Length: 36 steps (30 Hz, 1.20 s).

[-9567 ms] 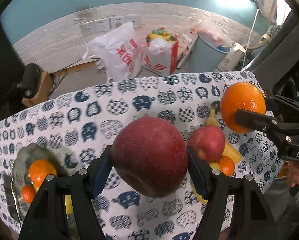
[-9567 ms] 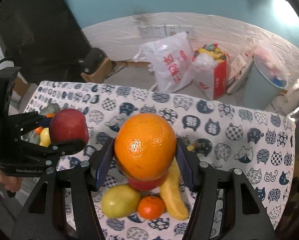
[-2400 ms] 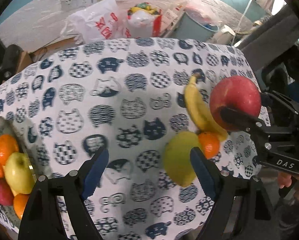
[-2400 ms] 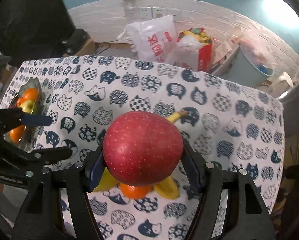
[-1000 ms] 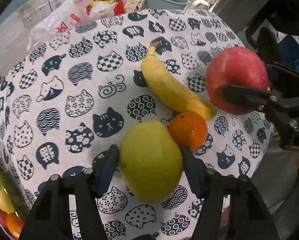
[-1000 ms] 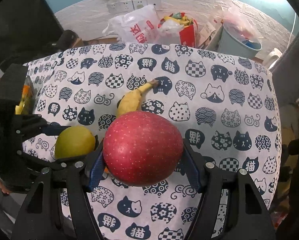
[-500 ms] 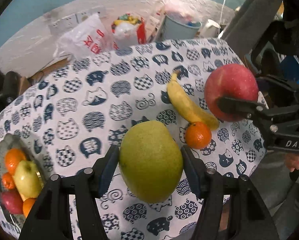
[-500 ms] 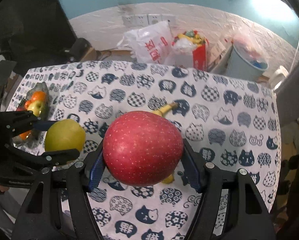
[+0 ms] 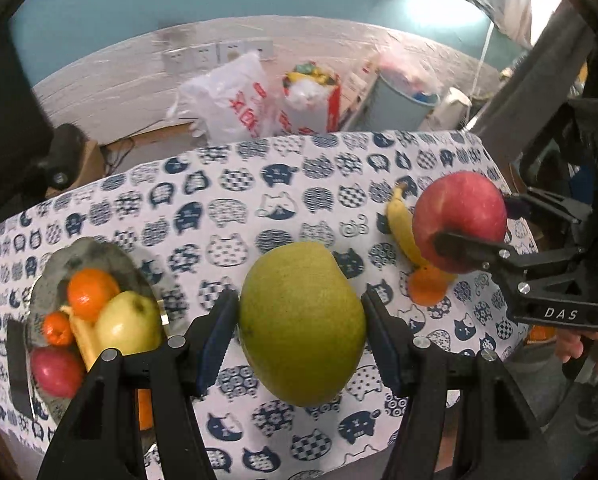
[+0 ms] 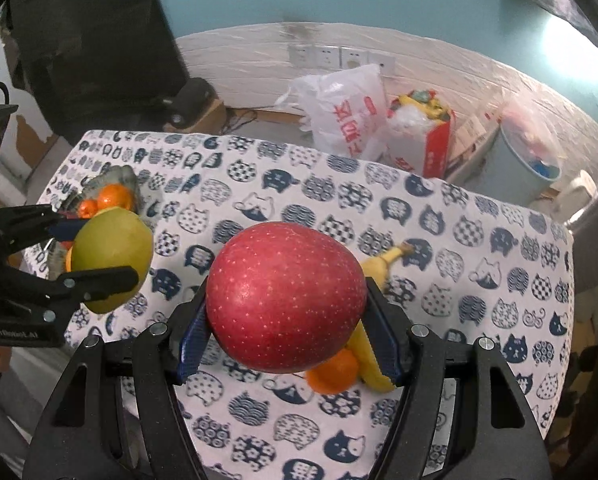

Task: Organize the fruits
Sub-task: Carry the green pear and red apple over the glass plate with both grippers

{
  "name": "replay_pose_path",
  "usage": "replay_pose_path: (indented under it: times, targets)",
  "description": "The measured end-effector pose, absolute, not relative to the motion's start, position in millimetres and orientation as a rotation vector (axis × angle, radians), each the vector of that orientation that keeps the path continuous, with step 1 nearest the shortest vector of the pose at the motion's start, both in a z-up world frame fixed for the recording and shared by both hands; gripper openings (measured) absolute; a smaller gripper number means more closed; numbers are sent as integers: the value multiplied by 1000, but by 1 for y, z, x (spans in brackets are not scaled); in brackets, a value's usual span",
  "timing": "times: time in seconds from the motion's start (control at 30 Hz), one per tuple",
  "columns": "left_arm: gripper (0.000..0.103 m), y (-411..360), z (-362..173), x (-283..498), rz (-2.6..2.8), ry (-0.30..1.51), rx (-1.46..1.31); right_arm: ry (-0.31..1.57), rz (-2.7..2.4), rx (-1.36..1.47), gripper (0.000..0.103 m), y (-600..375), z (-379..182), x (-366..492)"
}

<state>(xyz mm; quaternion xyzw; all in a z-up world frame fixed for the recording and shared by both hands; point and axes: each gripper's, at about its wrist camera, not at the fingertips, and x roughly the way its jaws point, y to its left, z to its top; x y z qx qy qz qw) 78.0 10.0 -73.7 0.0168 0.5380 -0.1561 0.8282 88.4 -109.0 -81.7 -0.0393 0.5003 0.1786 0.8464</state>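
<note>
My left gripper [image 9: 299,332] is shut on a green pear [image 9: 301,322] and holds it above the cat-print tablecloth; the pear also shows at the left of the right wrist view [image 10: 113,254]. My right gripper [image 10: 287,328] is shut on a red apple [image 10: 285,296], also seen at the right of the left wrist view [image 9: 461,226]. A grey fruit bowl [image 9: 87,252] at the table's left holds oranges, a green apple [image 9: 127,324], a red apple and a banana. A banana [image 9: 401,226] and a small orange [image 9: 427,286] lie on the cloth at the right.
The table [image 10: 307,200] has a white cloth with navy cat prints; its far edge drops to the floor. Behind it stand a white plastic bag [image 9: 231,100], a red-and-white bag [image 9: 313,98] and a grey bin [image 9: 399,100]. A dark cabinet [image 10: 91,40] stands at the left.
My left gripper closed on the pear, lifted it off the cloth and swung left toward the bowl. My right gripper keeps the red apple and has drifted left with it.
</note>
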Motion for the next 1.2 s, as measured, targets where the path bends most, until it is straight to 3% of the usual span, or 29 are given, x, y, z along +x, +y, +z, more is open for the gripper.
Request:
replay_pose_path:
  times: [0.5, 1.2]
  targets:
    - [65, 119, -72, 56, -164, 1117, -90, 1040, 527, -133, 69, -8, -75, 99]
    - [65, 225, -124, 15, 2, 1215, -208, 1090, 748, -185, 69, 140, -99, 106]
